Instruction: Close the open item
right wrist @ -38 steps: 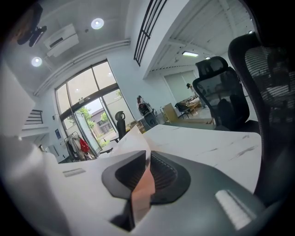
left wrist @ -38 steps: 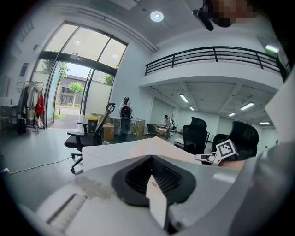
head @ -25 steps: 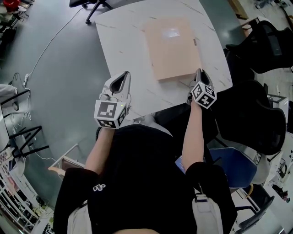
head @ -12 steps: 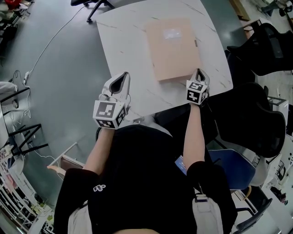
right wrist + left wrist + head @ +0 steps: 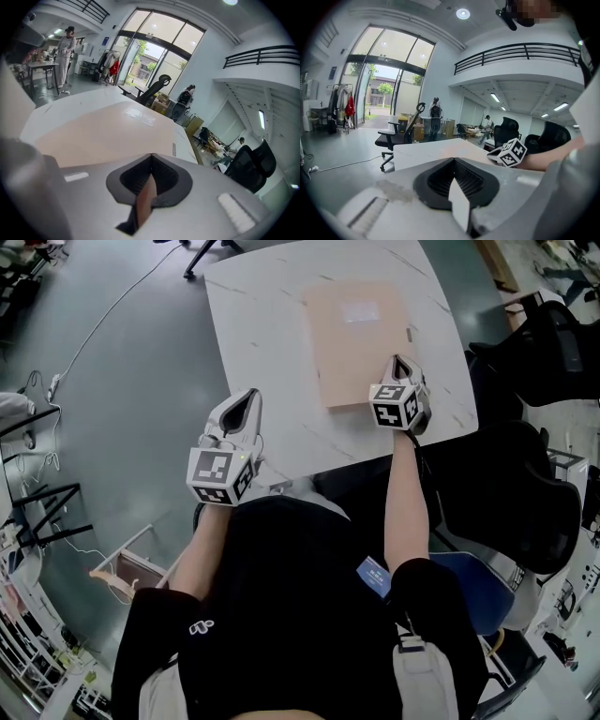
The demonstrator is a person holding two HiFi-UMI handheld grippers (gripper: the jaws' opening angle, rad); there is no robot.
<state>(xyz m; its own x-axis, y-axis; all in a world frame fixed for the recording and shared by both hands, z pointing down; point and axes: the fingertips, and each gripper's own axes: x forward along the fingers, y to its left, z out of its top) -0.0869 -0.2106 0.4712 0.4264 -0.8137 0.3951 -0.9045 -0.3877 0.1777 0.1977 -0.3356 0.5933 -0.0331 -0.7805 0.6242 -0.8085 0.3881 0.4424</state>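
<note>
A flat tan folder (image 5: 361, 338) lies closed on the white marble table (image 5: 262, 324). My right gripper (image 5: 398, 362) hovers over the folder's near right corner with its jaws shut. In the right gripper view the folder (image 5: 103, 131) spreads out beyond the tips of the right gripper (image 5: 151, 157), and nothing shows between the pads. My left gripper (image 5: 246, 397) sits at the table's near left edge, away from the folder. Its jaws are shut and empty in the left gripper view (image 5: 453, 161), where the right gripper's marker cube (image 5: 509, 152) also shows.
Black office chairs (image 5: 525, 484) stand close on the right, and a blue seat (image 5: 478, 587) is by the person's right leg. A cable (image 5: 103, 324) runs across the grey floor on the left. A black metal rack (image 5: 37, 512) stands at the far left.
The right gripper has moved forward from the table's near edge onto the folder's near right corner, and its cube has turned. The left gripper has hardly moved.
</note>
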